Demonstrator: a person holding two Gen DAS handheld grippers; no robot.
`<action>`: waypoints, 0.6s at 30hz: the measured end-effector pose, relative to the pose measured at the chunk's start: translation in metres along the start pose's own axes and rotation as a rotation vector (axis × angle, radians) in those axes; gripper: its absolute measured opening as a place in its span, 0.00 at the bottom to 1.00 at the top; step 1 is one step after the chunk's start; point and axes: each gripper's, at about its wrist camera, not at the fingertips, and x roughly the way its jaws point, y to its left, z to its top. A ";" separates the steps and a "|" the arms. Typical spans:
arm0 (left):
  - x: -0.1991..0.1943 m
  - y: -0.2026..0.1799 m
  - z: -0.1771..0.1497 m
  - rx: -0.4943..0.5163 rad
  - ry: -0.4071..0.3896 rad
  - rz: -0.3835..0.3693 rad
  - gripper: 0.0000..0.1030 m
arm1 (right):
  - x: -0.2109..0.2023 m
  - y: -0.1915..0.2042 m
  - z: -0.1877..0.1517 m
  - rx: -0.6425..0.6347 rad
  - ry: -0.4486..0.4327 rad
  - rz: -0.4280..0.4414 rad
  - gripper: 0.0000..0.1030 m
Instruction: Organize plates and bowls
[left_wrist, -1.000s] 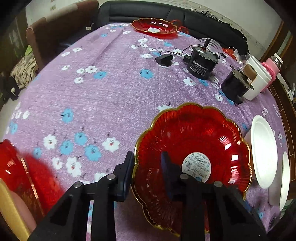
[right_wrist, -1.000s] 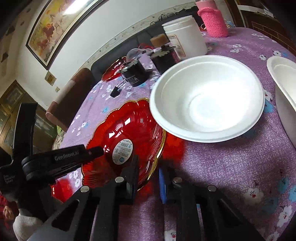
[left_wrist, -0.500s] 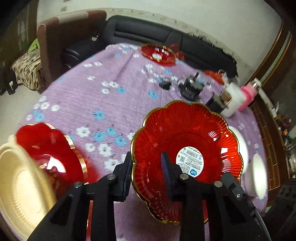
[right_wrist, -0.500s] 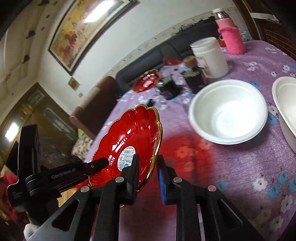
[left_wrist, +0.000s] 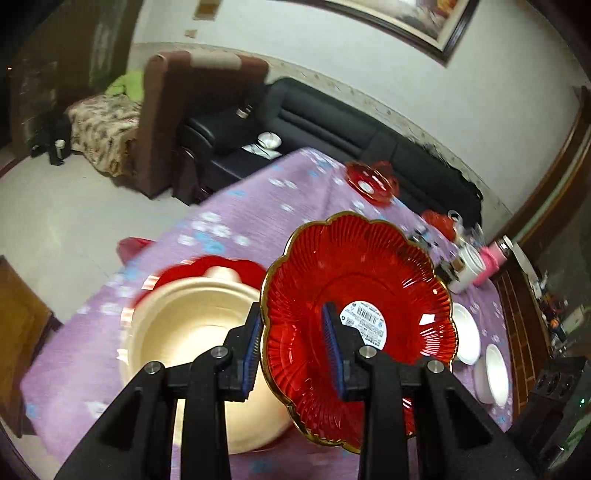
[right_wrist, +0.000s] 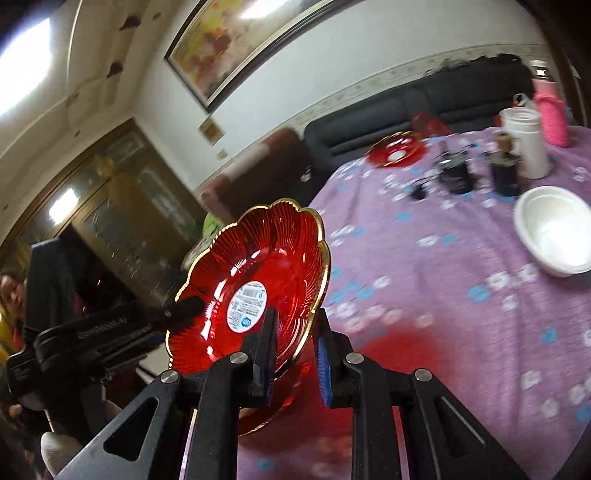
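Both hand-held grippers — left (left_wrist: 293, 349), right (right_wrist: 295, 354) — clamp opposite rims of the tilted red plate (left_wrist: 369, 288).

a round white sticker (left_wrist: 364, 320) with a barcode sits at the centre of the red plate (left_wrist: 388, 266) (its print is too small to read); no other text is legible.

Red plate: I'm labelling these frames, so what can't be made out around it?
- Left wrist: red plate hides part of the cream bowl; the red dish beneath is motion-blurred.
- Right wrist: the plate's lower rim sits behind the right gripper.
- Label print is too small.
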 end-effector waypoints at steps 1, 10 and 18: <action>-0.006 0.010 -0.001 -0.006 -0.014 0.013 0.28 | 0.004 0.006 -0.004 -0.007 0.011 0.002 0.20; -0.012 0.075 -0.009 -0.111 0.004 0.017 0.28 | 0.045 0.040 -0.023 -0.056 0.109 -0.006 0.20; -0.004 0.101 -0.020 -0.153 0.036 0.012 0.28 | 0.059 0.052 -0.036 -0.111 0.151 -0.051 0.20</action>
